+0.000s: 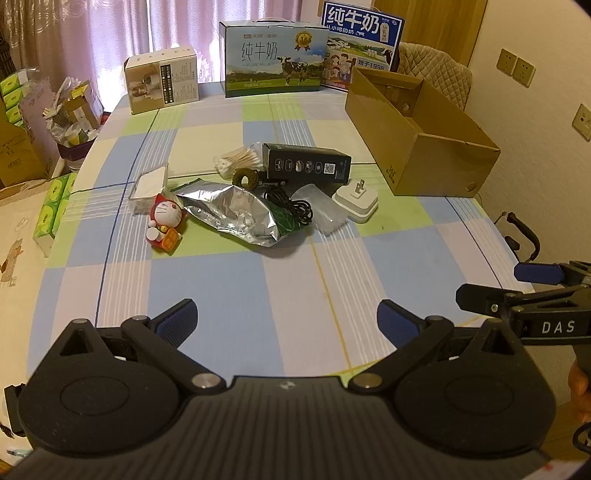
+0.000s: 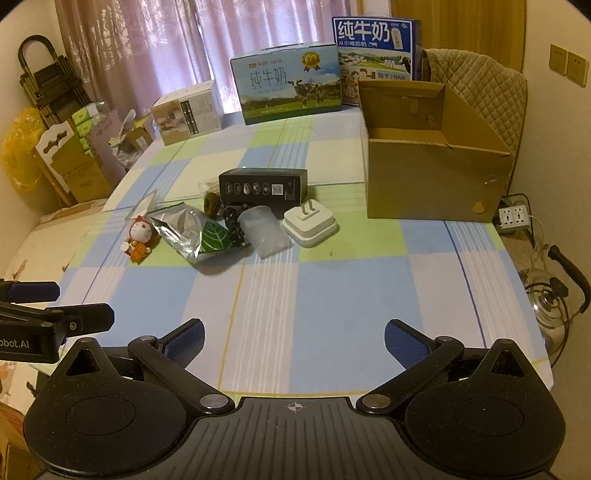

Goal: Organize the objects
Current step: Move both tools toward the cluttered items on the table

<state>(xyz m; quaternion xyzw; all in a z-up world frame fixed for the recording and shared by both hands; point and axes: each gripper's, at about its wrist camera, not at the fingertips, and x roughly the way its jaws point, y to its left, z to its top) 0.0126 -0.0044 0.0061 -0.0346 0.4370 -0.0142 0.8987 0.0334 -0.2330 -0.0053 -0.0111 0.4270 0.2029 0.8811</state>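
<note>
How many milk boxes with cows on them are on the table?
2. One wide milk box stands at the far edge of the table, in the middle. A taller blue milk box stands just to its right, behind the open cardboard box, which hides part of it.

Both views are dim and warm-toned, with soft daylight filtering through the pink curtains (image 1: 110, 33) at the top of the frame. The silver foil bag (image 1: 236, 210) at centre catches small glints; shadows under objects are faint. Fisheye distortion bends the checked tablecloth (image 2: 332, 302) edges, and the corners vignette black. Fine detail looks slightly soft and noisy.
</note>
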